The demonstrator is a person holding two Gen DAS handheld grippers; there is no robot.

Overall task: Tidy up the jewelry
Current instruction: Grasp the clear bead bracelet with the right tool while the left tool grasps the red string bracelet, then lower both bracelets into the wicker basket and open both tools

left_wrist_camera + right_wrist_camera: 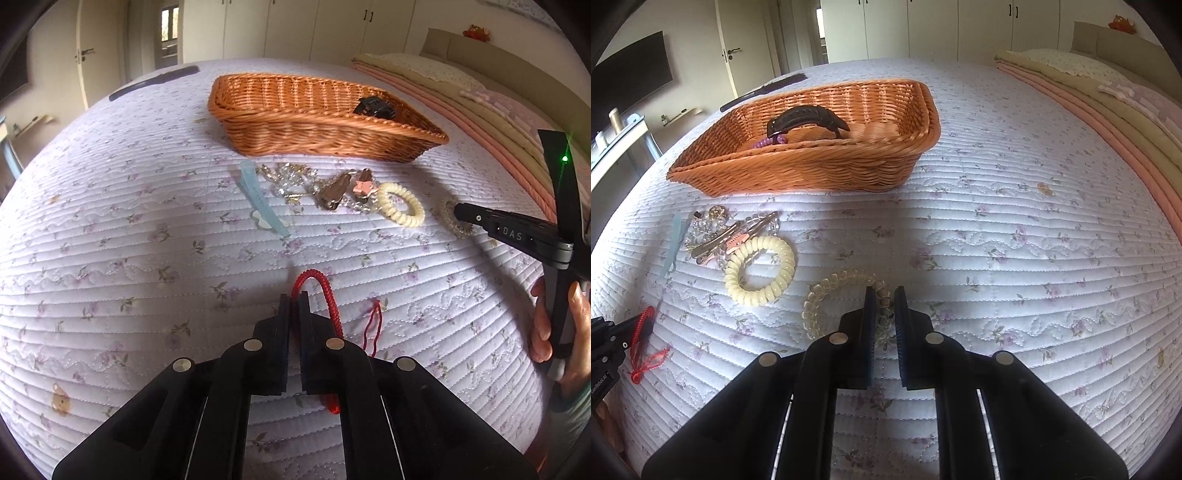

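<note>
two tools are busy. left tool [293, 301] is clamped on the red coil bracelet [325, 291] on the bed; lift it slowly to the basket [295, 136] at 12 o'clock. right tool [884, 295] seems pinched on the clear coil tie [827, 295]. only the right view shows the purple tie [768, 142] inside.
</note>
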